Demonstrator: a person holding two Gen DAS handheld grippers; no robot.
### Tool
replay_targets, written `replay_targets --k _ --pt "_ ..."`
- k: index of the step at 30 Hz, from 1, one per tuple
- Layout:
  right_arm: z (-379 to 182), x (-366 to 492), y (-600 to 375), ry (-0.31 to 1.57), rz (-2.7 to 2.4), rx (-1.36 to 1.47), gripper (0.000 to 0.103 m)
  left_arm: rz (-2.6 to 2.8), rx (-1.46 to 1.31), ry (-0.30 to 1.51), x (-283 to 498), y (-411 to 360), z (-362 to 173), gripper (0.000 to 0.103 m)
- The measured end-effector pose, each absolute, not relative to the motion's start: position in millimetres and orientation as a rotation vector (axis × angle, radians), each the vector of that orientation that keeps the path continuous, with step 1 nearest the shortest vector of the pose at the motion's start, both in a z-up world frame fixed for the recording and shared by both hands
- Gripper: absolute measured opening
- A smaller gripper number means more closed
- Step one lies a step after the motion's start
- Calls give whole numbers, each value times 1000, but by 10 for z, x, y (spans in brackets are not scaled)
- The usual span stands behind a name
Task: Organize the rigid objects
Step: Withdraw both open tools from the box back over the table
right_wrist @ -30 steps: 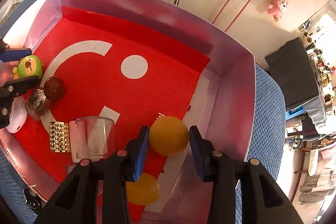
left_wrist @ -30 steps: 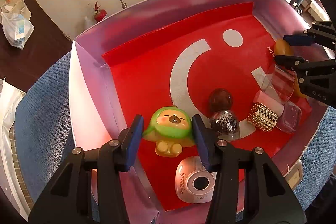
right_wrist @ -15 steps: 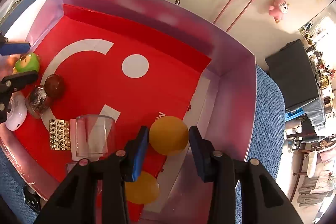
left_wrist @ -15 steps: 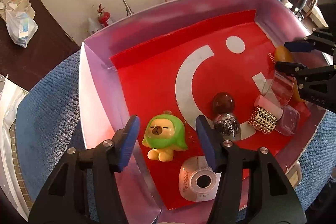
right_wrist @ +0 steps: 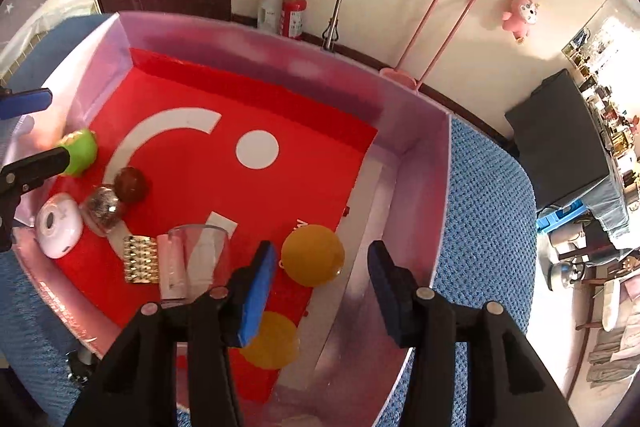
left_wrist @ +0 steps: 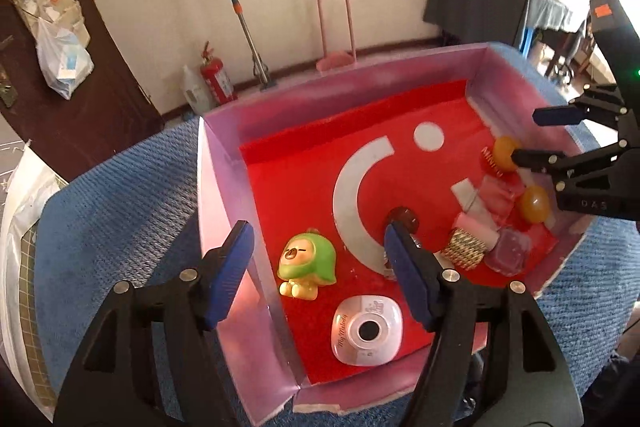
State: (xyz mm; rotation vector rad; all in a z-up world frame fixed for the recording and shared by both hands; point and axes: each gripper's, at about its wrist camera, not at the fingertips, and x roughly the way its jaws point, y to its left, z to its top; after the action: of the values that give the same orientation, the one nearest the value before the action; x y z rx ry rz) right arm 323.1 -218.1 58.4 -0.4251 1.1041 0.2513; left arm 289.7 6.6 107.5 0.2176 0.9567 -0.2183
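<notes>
Left tool (left_wrist: 316, 267): jaws opening, spread wide, nothing gripped. Blue pads clear of the green-hooded figurine (left_wrist: 306, 265), which stands upright between and beyond them on the red floor of the box (left_wrist: 224, 195), just beside the left wall. Near of it, white round-cornered camera toy (left_wrist: 368, 331), lens up. Right of it, dark red ball (left_wrist: 404, 217) partly hidden behind the right pad, touching a glitter dome (right_wrist: 102, 205).

Right tool (right_wrist: 322, 287): jaws opening, gripping nothing. Orange ball (right_wrist: 312, 255) on the box floor between the pads, touching neither, close to the right wall. Second orange ball (right_wrist: 270, 341) nearer, partly behind the left pad. Left of these, clear cup (right_wrist: 198, 259) on its side, next to a pink cylinder (right_wrist: 172, 267) and a gold studded block (right_wrist: 140, 259). Small clear pink case (left_wrist: 508, 251) near the block.

Box resting on a blue woven surface (left_wrist: 120, 211). Beyond, against the far wall: red fire extinguisher (left_wrist: 216, 79), mop handle (left_wrist: 236, 7).
</notes>
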Motion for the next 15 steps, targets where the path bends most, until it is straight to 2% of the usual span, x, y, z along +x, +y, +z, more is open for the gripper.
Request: replay_targets --k 2,5,8,12,13,15 --pt "673 3162 -2208 1078 259 -409 58 -214 213 907 2819 67 1213 68" --pt "855 3015 -2252 1023 280 -373 61 -208 176 834 2688 92 1388 77" --pt "1056 2833 -2306 954 312 -319 74 -222 133 774 2503 92 1535 77" --pt "1319 2585 -2382 870 335 -270 76 -224 91 702 2247 99 1687 78" --pt "1371 2528 -2408 849 338 -258 80 -224 81 684 2173 102 1727 79" --pt "1487 2355 -2466 799 341 -232 86 -233 65 647 2017 100 1794 87"
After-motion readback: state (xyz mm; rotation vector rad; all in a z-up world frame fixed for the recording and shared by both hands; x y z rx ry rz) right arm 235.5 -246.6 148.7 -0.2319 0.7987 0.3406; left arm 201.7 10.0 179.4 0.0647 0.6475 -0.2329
